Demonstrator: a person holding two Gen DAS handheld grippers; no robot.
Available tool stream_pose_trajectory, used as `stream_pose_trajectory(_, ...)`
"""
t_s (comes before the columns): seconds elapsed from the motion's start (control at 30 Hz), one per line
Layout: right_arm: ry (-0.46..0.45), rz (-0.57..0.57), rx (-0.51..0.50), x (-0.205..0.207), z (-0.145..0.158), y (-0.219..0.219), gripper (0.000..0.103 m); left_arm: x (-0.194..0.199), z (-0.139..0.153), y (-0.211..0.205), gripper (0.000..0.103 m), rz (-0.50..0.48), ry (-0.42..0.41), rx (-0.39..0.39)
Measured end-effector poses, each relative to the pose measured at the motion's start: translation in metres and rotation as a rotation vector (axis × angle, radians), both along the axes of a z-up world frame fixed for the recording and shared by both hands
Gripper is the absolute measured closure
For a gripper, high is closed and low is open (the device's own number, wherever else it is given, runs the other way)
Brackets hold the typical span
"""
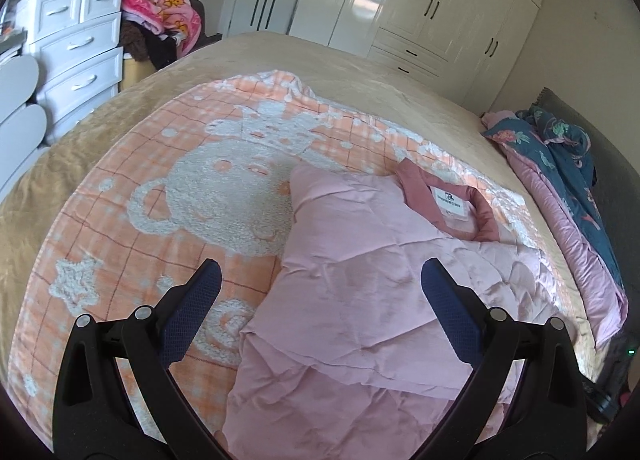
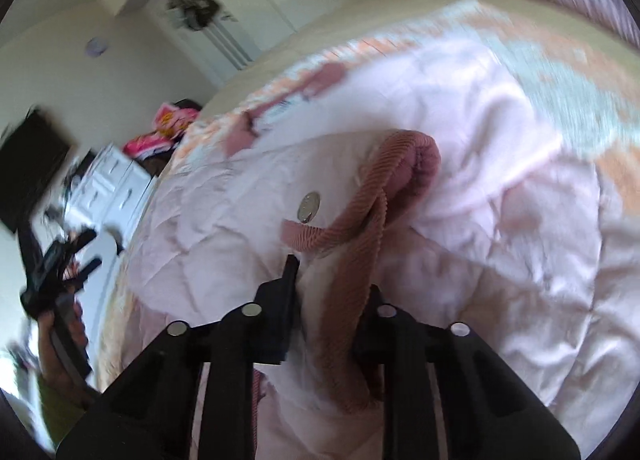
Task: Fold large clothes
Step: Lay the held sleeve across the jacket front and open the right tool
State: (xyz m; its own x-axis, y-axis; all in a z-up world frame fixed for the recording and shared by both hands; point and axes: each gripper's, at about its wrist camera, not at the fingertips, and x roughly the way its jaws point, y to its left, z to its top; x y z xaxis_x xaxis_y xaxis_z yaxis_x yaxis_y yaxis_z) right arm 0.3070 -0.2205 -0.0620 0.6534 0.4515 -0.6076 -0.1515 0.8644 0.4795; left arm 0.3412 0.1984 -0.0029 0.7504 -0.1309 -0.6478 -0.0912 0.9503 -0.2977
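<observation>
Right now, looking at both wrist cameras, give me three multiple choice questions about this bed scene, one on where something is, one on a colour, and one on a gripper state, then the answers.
1. Where does the pink quilted jacket lie?
A. On the orange bear blanket
B. On the white drawer chest
C. On the floor

2. What colour is the jacket's collar?
A. Navy
B. Dusty rose
C. White

3. How does the left gripper stand?
A. Shut on the collar
B. Shut on the blanket
C. Open, holding nothing

Answers:
1. A, the jacket is spread over the bear-patterned blanket on the bed.
2. B, the collar is a darker rose than the pale pink body.
3. C, its blue pads stand wide apart above the fabric; it is the right gripper that is closed on the ribbed cuff.
</observation>
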Motion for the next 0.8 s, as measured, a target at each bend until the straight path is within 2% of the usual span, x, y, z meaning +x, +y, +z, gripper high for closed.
stream_pose_trajectory(0.13,-0.145,0.057,-0.076,-0.003,0.049,0.007,0.087,0.003,-0.002,-0.005,0.009,-0.015,0.001,-0.006)
stream_pose_trajectory(0.2,-0.203,0.095,-0.154,0.004,0.078,0.012,0.087,0.004,-0.002,-0.009,0.009,-0.024,-0.001,-0.004)
stream_pose_trajectory(0.33,-0.255,0.124,-0.256,0.032,0.112,0.011,0.087,0.008,-0.001,-0.022,0.009,-0.053,-0.002,0.017)
stream_pose_trajectory(0.47,-0.235,0.118,-0.306,0.057,0.104,0.003,0.087,0.013,0.000,-0.034,0.009,-0.076,-0.009,0.023)
stream_pose_trajectory(0.8,-0.102,0.064,-0.307,0.091,0.050,-0.003,0.087,0.025,-0.009,-0.053,0.009,-0.127,0.007,0.035)
